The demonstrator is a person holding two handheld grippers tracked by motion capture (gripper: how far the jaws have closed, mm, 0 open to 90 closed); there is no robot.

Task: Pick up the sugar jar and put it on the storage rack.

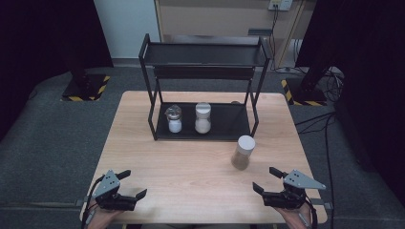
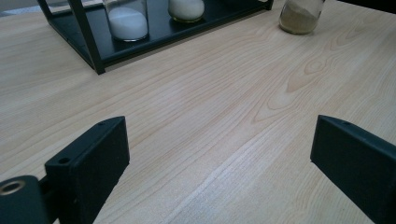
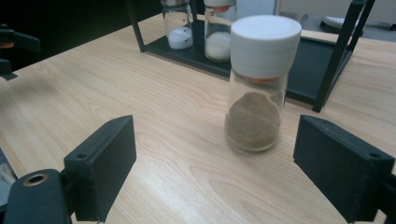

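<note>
The right tongs (image 1: 270, 180) stand wide open and empty, jaws aimed at the brown-powder jar (image 3: 259, 84), which stands upright on the bare surface (image 1: 191, 162) just in front of the black rack (image 1: 203, 86), apart from it. The left tongs (image 1: 129, 183) are likewise spread wide with nothing between the jaws, parked near the surface's front edge.

Risks noted:
- The jar is tall, narrow and top-heavy under its white cap (image 3: 265, 39). If one jaw meets the glass before the other, the jar will likely tip or skid toward the rack.
- A grip on the cap rather than the glass body may slip or loosen the lid.
- The rack's front post (image 3: 334, 65) stands close behind the jar; an overreach could strike it and shake the two white-powder jars (image 1: 175, 119) (image 1: 202, 118) on the lower shelf.
- A glass wall under hard jaws may slide if squeezed off-centre.
</note>
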